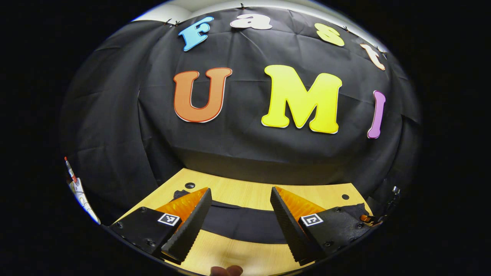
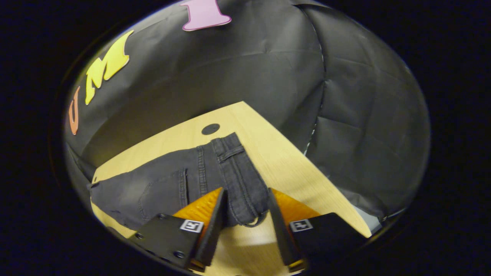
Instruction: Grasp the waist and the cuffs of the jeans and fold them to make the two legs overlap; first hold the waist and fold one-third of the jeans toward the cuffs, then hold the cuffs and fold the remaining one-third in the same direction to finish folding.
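Observation:
Dark grey jeans [image 2: 180, 184] lie flat on the wooden table [image 2: 276, 153]. Their waistband with belt loops [image 2: 234, 165] is at the right end and the legs run off to the left. My right gripper [image 2: 246, 195] is open, its fingers standing either side of the near waist corner without pressing it. In the left gripper view the jeans [image 1: 241, 226] show as a dark band across the table [image 1: 245, 191]. My left gripper [image 1: 240, 191] hovers open above that band with nothing between its fingers.
Round holes mark the tabletop [image 1: 190, 185] [image 1: 345, 196] [image 2: 210, 128]. The table's right edge runs close beside the waistband. A person's fingertip [image 1: 226, 270] shows at the bottom. The black cloth wall closes in behind the table.

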### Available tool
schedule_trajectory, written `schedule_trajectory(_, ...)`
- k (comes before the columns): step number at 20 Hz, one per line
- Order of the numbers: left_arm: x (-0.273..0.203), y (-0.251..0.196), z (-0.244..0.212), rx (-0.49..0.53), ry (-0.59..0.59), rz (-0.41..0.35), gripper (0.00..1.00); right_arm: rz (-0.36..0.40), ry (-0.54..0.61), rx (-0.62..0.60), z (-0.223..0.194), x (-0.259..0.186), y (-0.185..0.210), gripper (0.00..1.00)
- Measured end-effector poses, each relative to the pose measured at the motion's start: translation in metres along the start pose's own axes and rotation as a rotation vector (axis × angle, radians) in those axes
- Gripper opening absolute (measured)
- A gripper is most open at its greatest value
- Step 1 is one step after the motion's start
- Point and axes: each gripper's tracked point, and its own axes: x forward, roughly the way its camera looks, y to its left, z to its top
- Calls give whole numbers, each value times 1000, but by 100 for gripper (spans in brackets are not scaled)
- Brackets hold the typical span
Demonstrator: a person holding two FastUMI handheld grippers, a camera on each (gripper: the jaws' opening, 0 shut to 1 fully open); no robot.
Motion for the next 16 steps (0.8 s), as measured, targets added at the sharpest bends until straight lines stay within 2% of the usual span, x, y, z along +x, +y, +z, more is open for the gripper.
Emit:
schedule_trajectory(4, -6, 11, -3, -21, 17, 11, 98, -48, 21, -74, 7, -6, 5, 25)
schedule_trajectory(6, -10, 23, -1, -10, 4, 23, 99, -69, 31, -58, 8, -10, 6, 7)
schedule_trajectory(8, -13, 32, -1, -11, -5, 32, 99, -68, 35, -32, 16, -21, 9, 3)
schedule_trajectory(11, -18, 46, -1, -22, -18, 40, 99, -51, -10, -55, 33, -50, 22, 3)
schedule_trajectory(12, -21, 50, -2, -27, -19, 40, 99, -45, -31, -68, 42, -63, 31, 7)
schedule_trajectory(13, -23, 55, -1, -27, -23, 45, 99, -37, -54, -75, 51, -77, 43, 2)
schedule_trajectory(14, -24, 60, -1, -29, -25, 46, 99, -24, -76, -78, 61, -89, 56, 7)
schedule_trajectory(16, -27, 73, -1, -45, -36, 53, 99, 5, -114, -107, 84, -100, 92, 7)
